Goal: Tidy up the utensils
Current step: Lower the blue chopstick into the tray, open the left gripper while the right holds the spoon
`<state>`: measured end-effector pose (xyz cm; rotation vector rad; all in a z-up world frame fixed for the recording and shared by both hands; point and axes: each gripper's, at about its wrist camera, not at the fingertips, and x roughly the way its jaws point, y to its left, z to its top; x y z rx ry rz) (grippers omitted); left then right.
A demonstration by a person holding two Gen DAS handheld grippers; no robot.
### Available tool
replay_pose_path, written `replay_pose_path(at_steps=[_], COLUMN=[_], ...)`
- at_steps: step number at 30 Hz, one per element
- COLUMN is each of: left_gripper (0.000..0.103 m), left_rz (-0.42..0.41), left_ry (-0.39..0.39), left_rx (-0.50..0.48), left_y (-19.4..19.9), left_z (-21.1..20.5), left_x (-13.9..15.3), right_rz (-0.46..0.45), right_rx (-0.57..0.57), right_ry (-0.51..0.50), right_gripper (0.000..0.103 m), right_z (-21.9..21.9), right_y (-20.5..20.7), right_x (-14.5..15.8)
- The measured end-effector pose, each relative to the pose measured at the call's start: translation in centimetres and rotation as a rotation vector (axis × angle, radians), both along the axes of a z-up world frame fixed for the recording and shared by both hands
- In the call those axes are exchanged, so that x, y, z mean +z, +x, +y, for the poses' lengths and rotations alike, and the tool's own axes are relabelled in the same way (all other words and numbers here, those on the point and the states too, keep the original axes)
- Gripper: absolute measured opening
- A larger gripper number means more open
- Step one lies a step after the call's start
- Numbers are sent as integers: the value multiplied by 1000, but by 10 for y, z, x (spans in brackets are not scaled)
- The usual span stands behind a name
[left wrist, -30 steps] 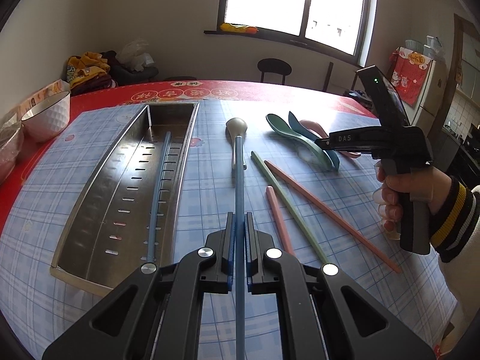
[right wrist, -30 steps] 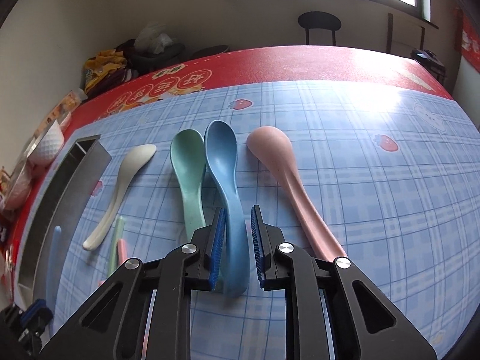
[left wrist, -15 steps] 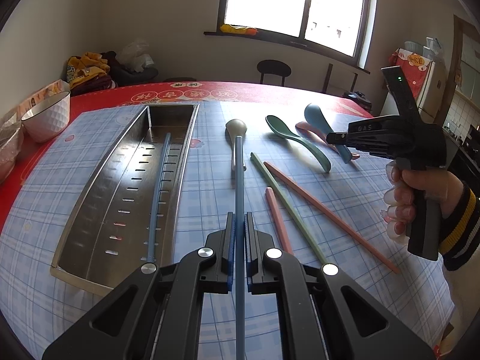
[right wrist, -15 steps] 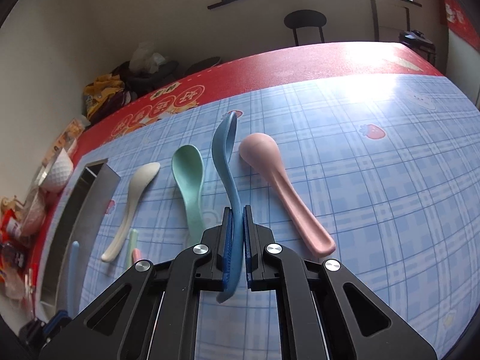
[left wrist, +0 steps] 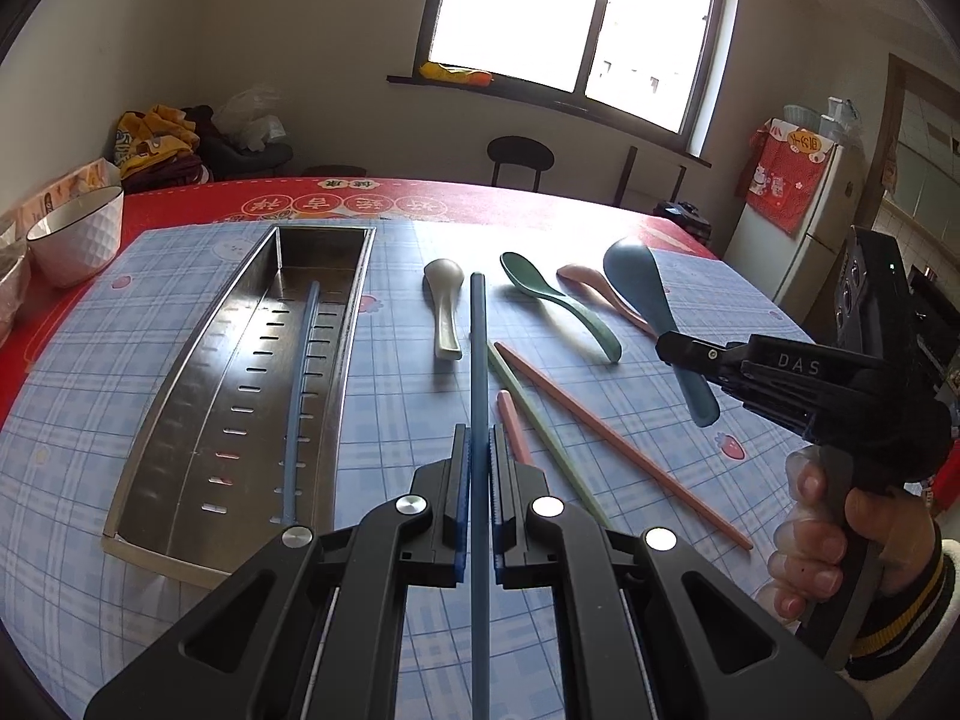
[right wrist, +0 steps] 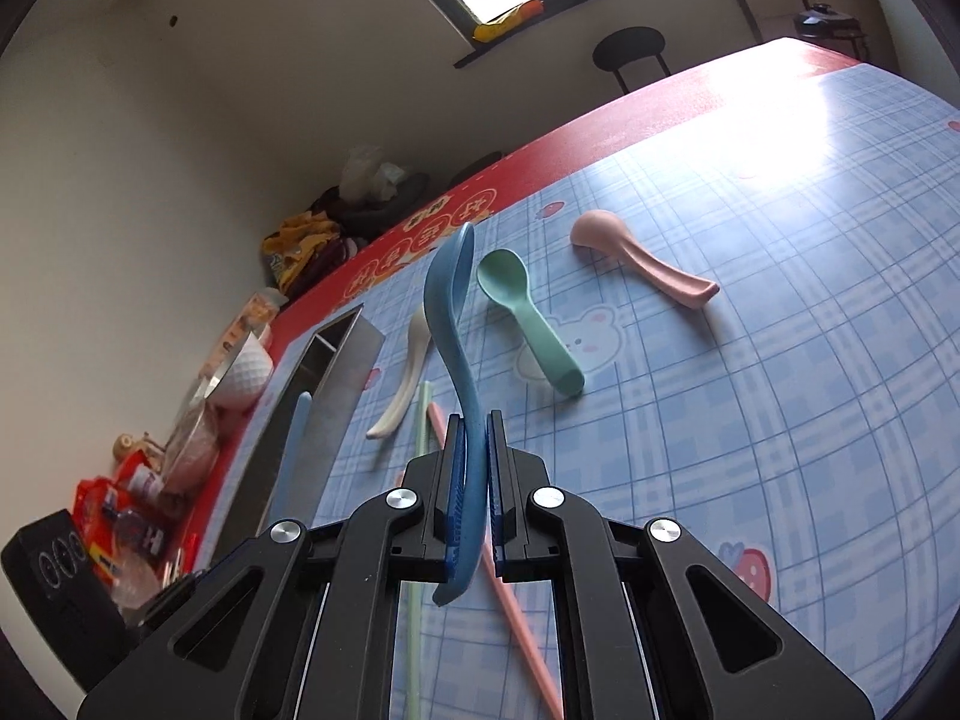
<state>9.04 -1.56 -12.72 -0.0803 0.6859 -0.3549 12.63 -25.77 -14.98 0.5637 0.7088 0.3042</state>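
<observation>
Flanking the steel tray point(left wrist: 180, 396): white bowl point(left wrist: 75, 234); loose green spoon point(left wrist: 558, 306), pink spoon point(right wrist: 642, 264).

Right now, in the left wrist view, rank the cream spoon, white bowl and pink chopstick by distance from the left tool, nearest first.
1. Pink chopstick, beside the left tool, just right.
2. Cream spoon, ahead, slightly left.
3. White bowl, far left edge.

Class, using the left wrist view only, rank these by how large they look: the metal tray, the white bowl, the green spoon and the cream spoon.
1. metal tray, clearly the largest.
2. white bowl.
3. green spoon, lying at a slant.
4. cream spoon, the smallest.
The bowl and green spoon look close, and the bowl sits farther off at the picture's edge, so their order is unsure.
</observation>
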Motion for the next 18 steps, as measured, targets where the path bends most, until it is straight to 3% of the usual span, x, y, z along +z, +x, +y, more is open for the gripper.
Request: replay_pose_path(at_steps=[9, 18], left_gripper=[6, 6], left_rz=[64, 199], left_ry=[-100, -46], left_rx=[49, 132], left_y=[26, 97], left_z=[51, 70], left_x=[40, 26], right_rz=[-17, -18], right_rx=[22, 17], right_ry=[6, 31], right_gripper=[7, 7], right_z=[5, -1], right_y=[-1, 0], right_x=[-8, -13])
